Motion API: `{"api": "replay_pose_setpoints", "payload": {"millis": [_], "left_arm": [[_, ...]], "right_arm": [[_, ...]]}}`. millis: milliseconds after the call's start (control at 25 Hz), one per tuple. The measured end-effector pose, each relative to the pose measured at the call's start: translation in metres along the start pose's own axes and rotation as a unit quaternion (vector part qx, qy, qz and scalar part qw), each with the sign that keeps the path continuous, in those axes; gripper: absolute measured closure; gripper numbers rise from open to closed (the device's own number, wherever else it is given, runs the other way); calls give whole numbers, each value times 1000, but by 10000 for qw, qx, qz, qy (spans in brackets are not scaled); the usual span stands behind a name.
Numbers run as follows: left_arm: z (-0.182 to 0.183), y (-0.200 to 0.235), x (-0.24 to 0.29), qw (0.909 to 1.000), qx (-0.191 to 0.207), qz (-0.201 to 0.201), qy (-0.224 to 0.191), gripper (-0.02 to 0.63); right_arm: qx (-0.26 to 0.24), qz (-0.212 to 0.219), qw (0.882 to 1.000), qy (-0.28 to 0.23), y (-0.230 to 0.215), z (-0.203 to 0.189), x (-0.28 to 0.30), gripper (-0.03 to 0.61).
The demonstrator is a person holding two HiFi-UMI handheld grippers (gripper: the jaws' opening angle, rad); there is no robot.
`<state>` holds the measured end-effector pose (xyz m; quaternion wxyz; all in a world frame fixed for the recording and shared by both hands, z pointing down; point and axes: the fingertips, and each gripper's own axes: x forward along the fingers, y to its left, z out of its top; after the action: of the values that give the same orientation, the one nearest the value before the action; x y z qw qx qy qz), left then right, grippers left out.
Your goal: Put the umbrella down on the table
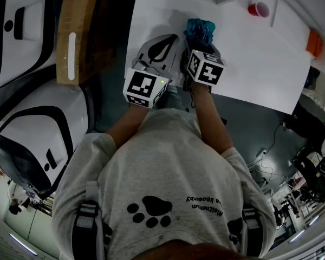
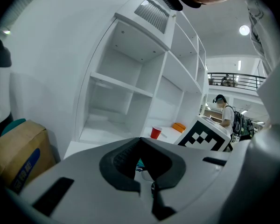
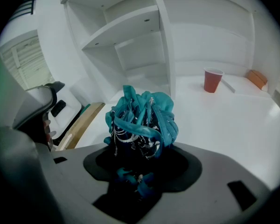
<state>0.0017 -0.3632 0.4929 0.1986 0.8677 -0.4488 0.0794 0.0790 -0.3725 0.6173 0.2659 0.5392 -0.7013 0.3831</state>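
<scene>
**Three cameras, one bench**

The head view looks steeply down onto the bench (image 1: 249, 53). The left gripper view and right gripper view sit close behind their jaws, facing the shelves (image 2: 130, 87). All three share the cup (image 1: 258, 8); head and right also share the umbrella (image 1: 200, 30).

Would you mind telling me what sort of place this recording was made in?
Probably a lab or workshop hall, not a home: bare white shelving stands behind the white table, a railed upper gallery runs beyond it, and another person there wears a backpack.
</scene>
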Motion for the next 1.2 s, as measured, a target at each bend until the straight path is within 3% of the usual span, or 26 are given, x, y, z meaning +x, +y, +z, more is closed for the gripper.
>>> {"api": "replay_pose_setpoints", "payload": {"millis": [560, 920, 1200], "left_arm": [[1, 1, 3, 10000, -34, 68, 30, 603], [2, -1, 0, 9999, -89, 96, 24, 603], [2, -5, -4, 9999, -74, 108, -14, 602]], "right_arm": [[42, 43, 9986, 525, 0, -4, 10, 319], [-89, -43, 9963, 859, 3, -7, 10, 287], [-64, 164, 9956, 918, 9, -7, 3, 270]]}}
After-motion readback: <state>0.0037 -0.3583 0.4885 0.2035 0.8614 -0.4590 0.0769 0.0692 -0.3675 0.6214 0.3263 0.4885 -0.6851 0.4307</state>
